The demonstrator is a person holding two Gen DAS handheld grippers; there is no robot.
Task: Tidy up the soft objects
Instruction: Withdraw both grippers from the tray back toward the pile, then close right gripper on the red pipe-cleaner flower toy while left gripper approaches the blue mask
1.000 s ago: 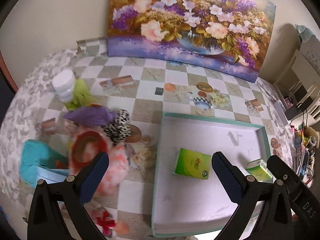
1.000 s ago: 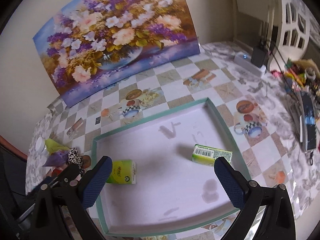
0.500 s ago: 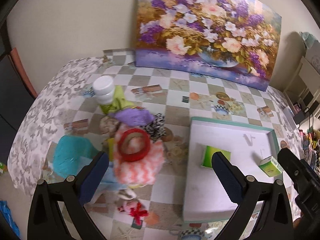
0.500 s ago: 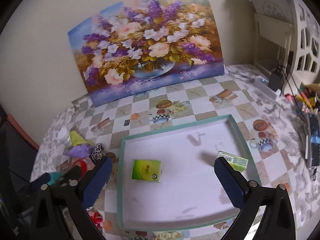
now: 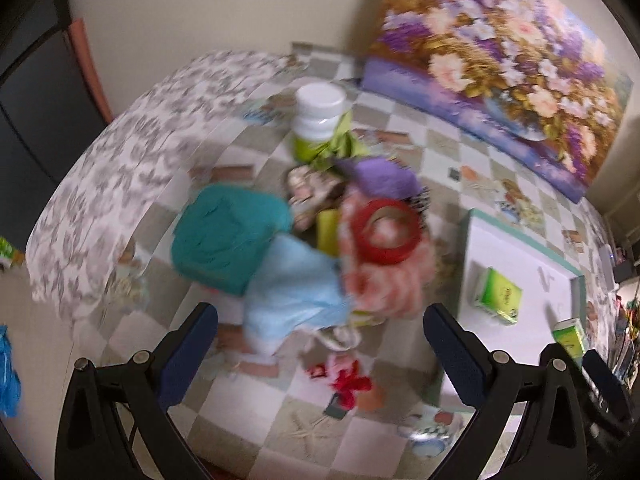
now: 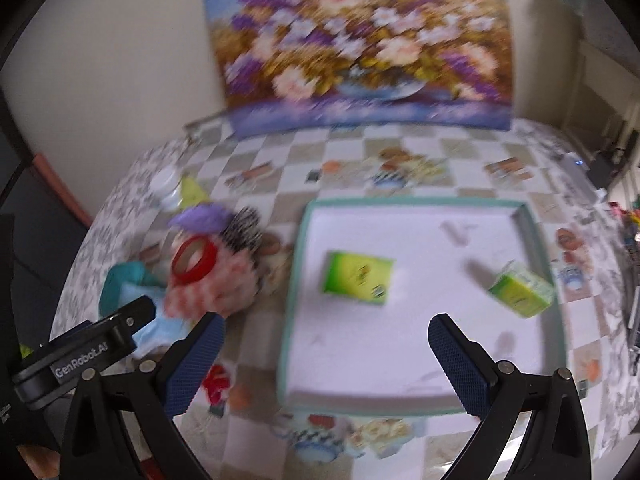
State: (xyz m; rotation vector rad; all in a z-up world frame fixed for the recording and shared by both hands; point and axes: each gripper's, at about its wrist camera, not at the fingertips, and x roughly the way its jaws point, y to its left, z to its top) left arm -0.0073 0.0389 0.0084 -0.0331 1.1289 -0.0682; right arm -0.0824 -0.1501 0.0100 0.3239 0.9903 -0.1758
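A pile of soft things lies left of the tray: a teal cloth (image 5: 224, 240), a light blue cloth (image 5: 296, 292), a pink fuzzy item (image 5: 384, 280) with a red tape ring (image 5: 386, 236) on it, a purple cloth (image 5: 380, 174). My left gripper (image 5: 320, 352) is open and empty above the pile. My right gripper (image 6: 322, 360) is open and empty above the tray's (image 6: 420, 406) front left part. Two green tissue packs (image 6: 358, 276) (image 6: 520, 288) lie in the tray. Both views are blurred.
A white-capped bottle (image 5: 320, 116) stands behind the pile, with a green cloth (image 5: 340, 140) beside it. A small red bow item (image 5: 352, 380) lies on the checkered tablecloth. A flower painting (image 6: 360, 48) leans on the wall. The table's left edge (image 5: 52, 264) drops off.
Both grippers have swung left and pulled back. The pile has moved towards the middle of the left view and the tray to its right. Both jaws stay open.
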